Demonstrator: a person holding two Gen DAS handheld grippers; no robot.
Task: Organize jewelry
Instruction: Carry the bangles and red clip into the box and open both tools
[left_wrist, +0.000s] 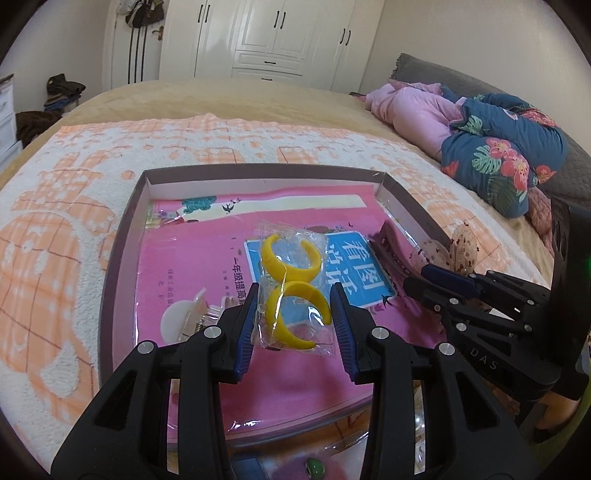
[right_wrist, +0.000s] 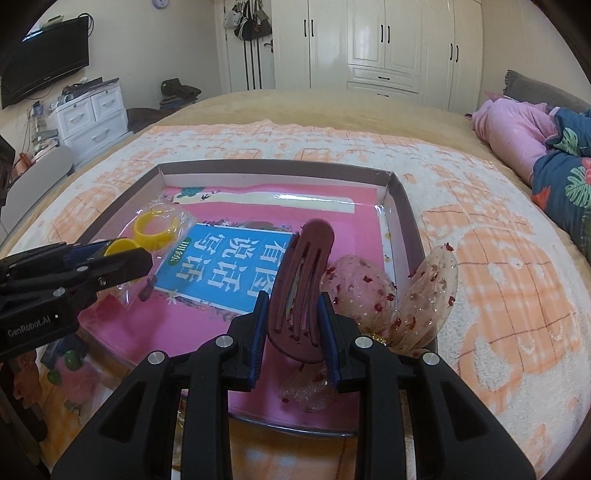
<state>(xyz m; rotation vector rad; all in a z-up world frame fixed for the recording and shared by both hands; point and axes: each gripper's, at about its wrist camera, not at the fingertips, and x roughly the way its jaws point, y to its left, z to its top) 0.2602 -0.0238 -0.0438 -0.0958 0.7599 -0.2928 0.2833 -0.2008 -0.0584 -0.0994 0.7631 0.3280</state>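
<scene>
Both pieces in hand over the tray, neither yet placed.

We held the left gripper (left_wrist: 293, 319) closed on the bagged yellow earrings (left_wrist: 291, 284) and the right gripper (right_wrist: 293, 326) closed on the maroon hair clip (right_wrist: 301, 284), both low and level above the box tray (left_wrist: 122, 236); sorting looked barely begun.

This is a home bedroom. Ahead of the fingers spreads a wide bed (left_wrist: 229, 96) under a tan cover, with a white-and-orange blanket (right_wrist: 498, 280) laid over it. Beyond the fingertips stands a white built-in wardrobe (right_wrist: 384, 44); right of them lie bundled quilts (left_wrist: 491, 147). Far left of the fingers are a white drawer chest (right_wrist: 92, 114), a wall-mounted television (right_wrist: 48, 59) and hanging bags (right_wrist: 249, 22).
</scene>
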